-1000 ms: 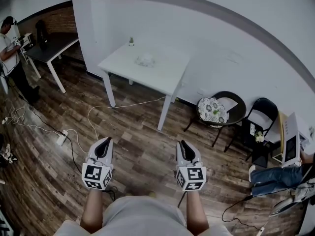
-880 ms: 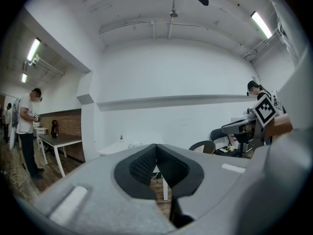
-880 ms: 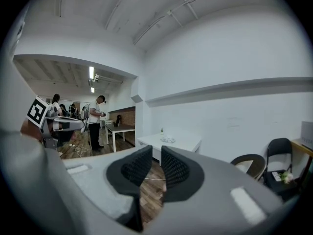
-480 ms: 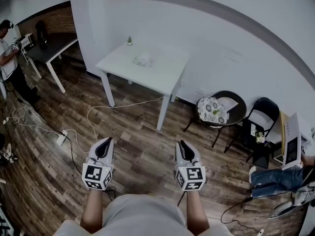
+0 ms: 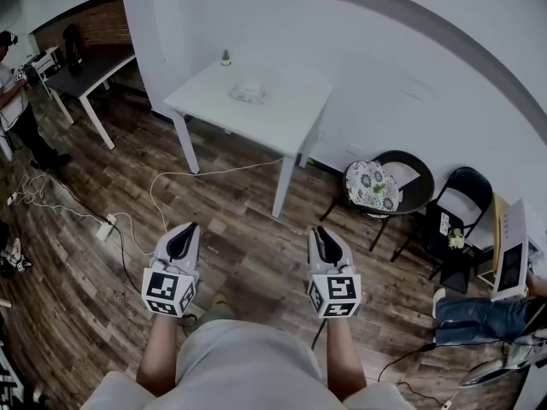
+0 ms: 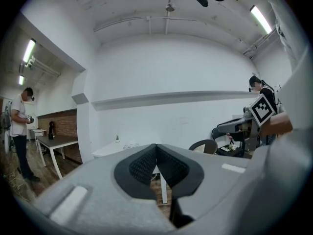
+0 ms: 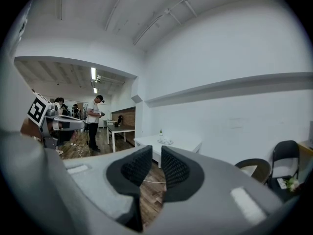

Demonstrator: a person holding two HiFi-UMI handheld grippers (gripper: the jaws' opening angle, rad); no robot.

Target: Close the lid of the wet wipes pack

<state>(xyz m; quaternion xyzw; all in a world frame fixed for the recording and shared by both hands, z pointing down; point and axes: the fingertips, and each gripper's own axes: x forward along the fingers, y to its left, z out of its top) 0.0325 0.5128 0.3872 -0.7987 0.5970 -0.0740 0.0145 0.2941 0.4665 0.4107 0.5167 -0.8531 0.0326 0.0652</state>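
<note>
Two hand-held grippers point forward over a wood floor (image 5: 248,250). The left gripper (image 5: 183,231) has its jaws pressed together, empty. The right gripper (image 5: 321,231) shows a narrow gap with nothing in it. Well ahead, the wet wipes pack (image 5: 249,91) lies on a white table (image 5: 286,126).

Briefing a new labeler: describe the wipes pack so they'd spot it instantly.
Go to the white table by the wall. Two things sit on it: a small upright plant near the far edge and the wipes pack nearer the middle. The pack is the low, pale, crumpled-looking one.
</note>
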